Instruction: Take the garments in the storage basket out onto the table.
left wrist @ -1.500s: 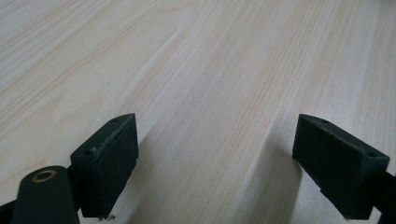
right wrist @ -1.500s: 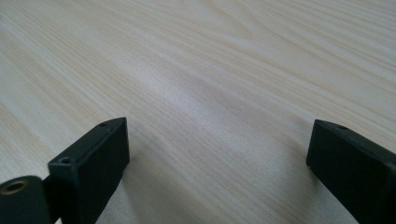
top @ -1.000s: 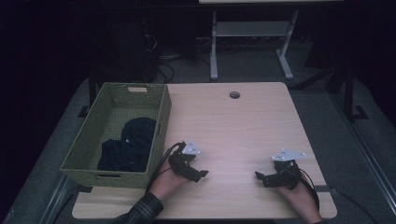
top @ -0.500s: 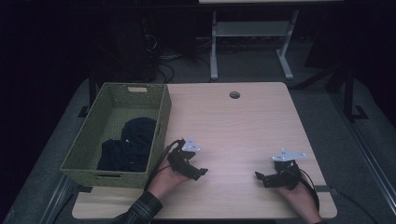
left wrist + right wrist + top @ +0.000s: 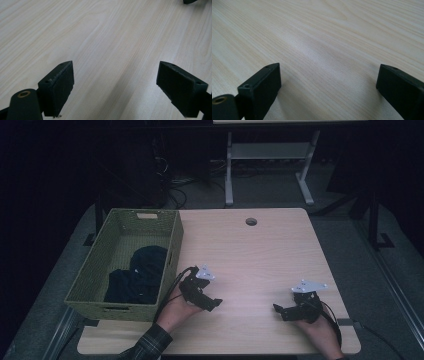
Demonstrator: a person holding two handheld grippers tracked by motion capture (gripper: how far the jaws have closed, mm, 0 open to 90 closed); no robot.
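Resting low: both grippers sit near the front edge of the table (image 5: 260, 250), each held in a hand that comes in from the bottom of the high view.
Left gripper: the left gripper (image 5: 212, 303) lies just beside the near right corner of the basket (image 5: 120, 306), pointing right toward the middle of the table; a plaid sleeve (image 5: 150, 344) shows below its hand.
Left gripper state: released; in the left gripper view its two black jaws stand wide apart with only bare wood between them, and nothing is gripped.
Right gripper: the right gripper (image 5: 278, 309) rests near the front right corner, pointing left toward the other one, with its grey plate on top.
Right gripper state: released too; in the right gripper view the jaws are spread wide over bare wood and hold nothing.
Gap between grippers: well apart, with bare tabletop between them.
Basket: a green woven one stands along the left side of the table, its long side running front to back.
Dark cloth: a dark cloth (image 5: 137, 275) lies bunched inside the basket, toward its near right part; neither gripper touches it.
Hole: a small round hole (image 5: 251, 221) sits near the far edge of the table.
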